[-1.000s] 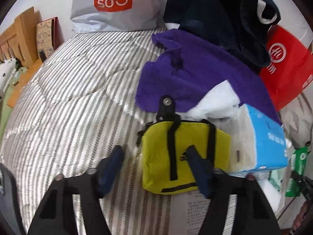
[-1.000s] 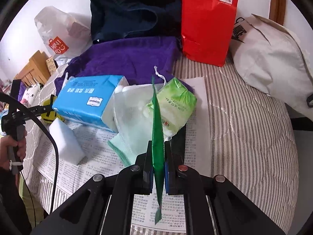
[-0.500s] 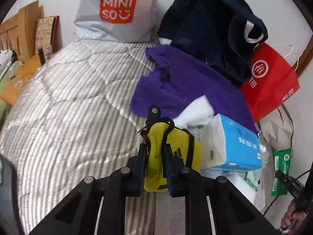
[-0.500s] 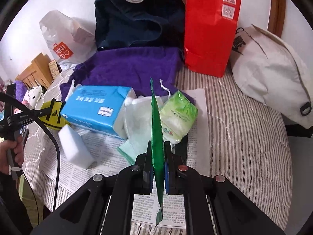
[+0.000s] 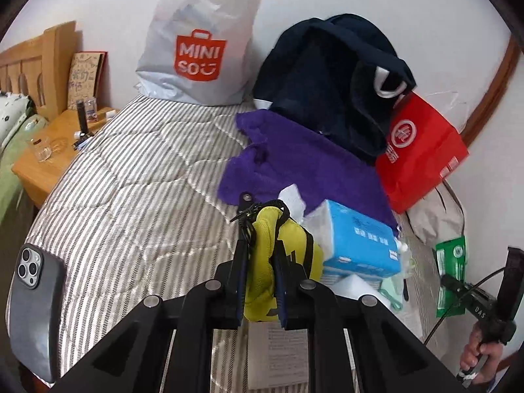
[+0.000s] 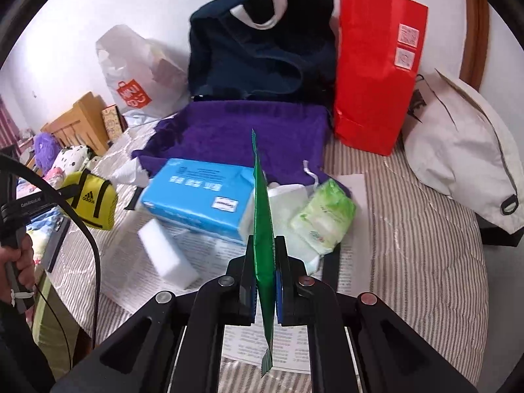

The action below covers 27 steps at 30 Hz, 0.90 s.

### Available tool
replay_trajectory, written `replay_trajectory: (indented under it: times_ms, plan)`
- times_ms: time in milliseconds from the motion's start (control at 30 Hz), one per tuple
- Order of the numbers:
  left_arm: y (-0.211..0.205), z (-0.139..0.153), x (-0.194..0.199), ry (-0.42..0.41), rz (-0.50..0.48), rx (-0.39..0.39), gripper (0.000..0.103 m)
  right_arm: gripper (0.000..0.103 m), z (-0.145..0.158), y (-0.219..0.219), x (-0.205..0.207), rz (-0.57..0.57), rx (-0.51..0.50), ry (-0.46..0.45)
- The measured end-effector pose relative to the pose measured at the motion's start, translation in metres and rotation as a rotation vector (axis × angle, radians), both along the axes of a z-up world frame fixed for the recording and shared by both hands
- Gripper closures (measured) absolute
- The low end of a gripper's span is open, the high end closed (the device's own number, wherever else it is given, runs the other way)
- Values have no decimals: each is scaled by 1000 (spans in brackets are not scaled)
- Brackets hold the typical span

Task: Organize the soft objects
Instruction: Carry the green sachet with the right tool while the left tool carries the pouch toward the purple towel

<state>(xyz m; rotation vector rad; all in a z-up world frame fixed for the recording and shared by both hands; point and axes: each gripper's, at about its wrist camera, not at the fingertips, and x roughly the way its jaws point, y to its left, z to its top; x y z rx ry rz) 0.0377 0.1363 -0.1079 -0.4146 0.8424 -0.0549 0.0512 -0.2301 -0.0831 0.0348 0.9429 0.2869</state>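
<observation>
The left gripper (image 5: 260, 281) pinches the yellow pouch (image 5: 262, 262) (lifted, left of the blue tissue pack (image 5: 360, 245)); the right gripper (image 6: 265, 281) clamps a green packet (image 6: 263, 229) edge-on, pointing far.

Yellow pouch (image 5: 262, 255) — its middle is pinched between the left gripper (image 5: 260, 278) pads and hidden; lower edge masked by the black frame. Green packet (image 6: 263, 229) is seen edge-on in the right gripper (image 6: 265, 281), so its face cannot be read. Tissue pack (image 6: 199, 196) print too small to read. Phone (image 5: 32, 308) cut by the picture's edge. Purple towel (image 5: 304, 170) — far end buried under the dark garment (image 5: 327, 78).
</observation>
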Motion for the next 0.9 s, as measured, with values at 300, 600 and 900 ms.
replay_trajectory:
  times_ms: [300, 600, 900]
  plan:
    - [-18, -51, -2, 163, -64, 34, 87, 95, -4, 10, -17, 21, -8, 15]
    - [-67, -72, -16, 243, -202, 121, 84, 95, -10, 14, -24, 34, -2, 29]
    - [-40, -52, -34, 186, -128, 103, 86, 95, -12, 13, -29, 35, 6, 31]
